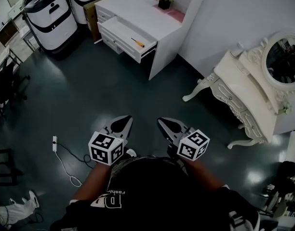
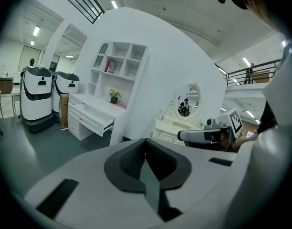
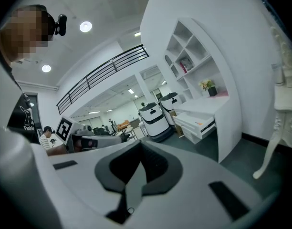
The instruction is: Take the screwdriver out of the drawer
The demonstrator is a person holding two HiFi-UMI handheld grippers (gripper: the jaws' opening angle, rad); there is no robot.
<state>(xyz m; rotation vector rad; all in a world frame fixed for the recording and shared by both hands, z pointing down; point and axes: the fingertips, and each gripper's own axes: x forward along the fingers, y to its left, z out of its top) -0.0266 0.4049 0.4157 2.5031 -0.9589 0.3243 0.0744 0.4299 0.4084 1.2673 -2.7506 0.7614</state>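
Note:
A screwdriver [image 1: 138,42] with an orange handle lies in the open top drawer [image 1: 119,32] of a white desk [image 1: 142,13] far ahead across the dark floor. In the right gripper view the drawer [image 3: 196,123] shows a small orange spot inside. In the left gripper view the same drawer [image 2: 91,118] stands pulled out. Both grippers are held low, close to the person's body and far from the desk. The left gripper [image 1: 122,125] and the right gripper [image 1: 166,125] each have their jaws pressed together with nothing between them.
Two white mobile robots [image 1: 48,18] stand left of the desk. An ornate white vanity with an oval mirror [image 1: 253,81] is at the right. A power strip and cable [image 1: 55,143] lie on the floor left of the person. Dark chairs [image 1: 5,78] line the left edge.

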